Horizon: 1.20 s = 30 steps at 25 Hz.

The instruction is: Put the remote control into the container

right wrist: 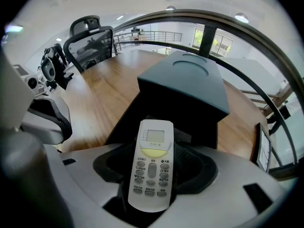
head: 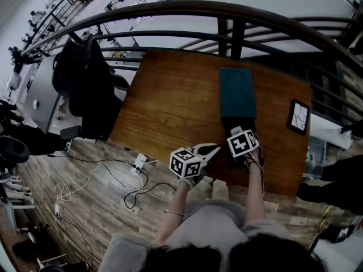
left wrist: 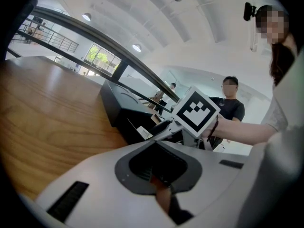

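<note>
A white remote control with a small screen and grey buttons stands between the jaws of my right gripper, which is shut on it. Straight ahead of it lies the dark teal container, a long box on the wooden table with its near end dark and open; in the head view the container lies just beyond the right gripper. My left gripper hovers to the left of it near the table's front edge, fingers together and empty. In the left gripper view the container lies ahead.
A dark tablet or phone lies at the table's right edge. A black office chair draped with dark clothing stands left of the table. Curved railings run behind. A power strip and cables lie on the floor. A person in black stands beyond.
</note>
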Motion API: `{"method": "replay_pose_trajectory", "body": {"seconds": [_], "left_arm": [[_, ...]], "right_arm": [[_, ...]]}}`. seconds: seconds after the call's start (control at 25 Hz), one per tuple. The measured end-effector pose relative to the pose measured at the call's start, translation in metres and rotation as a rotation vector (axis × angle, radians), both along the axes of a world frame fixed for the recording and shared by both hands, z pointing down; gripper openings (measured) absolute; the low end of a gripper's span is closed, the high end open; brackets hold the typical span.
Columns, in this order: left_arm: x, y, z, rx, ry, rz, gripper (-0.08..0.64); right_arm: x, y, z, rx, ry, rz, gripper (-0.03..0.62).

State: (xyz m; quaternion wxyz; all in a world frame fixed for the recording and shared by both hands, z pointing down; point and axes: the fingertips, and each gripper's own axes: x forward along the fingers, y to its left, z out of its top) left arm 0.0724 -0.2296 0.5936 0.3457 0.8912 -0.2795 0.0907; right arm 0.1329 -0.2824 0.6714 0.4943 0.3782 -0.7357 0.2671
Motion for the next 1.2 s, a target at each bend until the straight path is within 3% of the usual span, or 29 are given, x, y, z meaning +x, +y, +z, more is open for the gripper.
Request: {"method": "replay_pose_trajectory", "body": {"seconds": [0.36, 0.84, 1.2], "left_arm": [[-0.002, 0.002, -0.004, 0.007, 0.003, -0.001, 0.005], [-0.005, 0.005, -0.006, 0.019, 0.001, 0.036, 0.004], [0.001, 0.002, -0.022, 0.072, 0.004, 0.077, 0.005]], "right_arm": [[0.005, -0.001, -0.003, 0.041, -0.002, 0.025, 0.247], [0.005, -0.003, -0.024, 0.150, -0.084, 0.106, 0.252], [-0.003, 0.005, -0.057, 0.223, -0.237, 0.126, 0.249]]}}
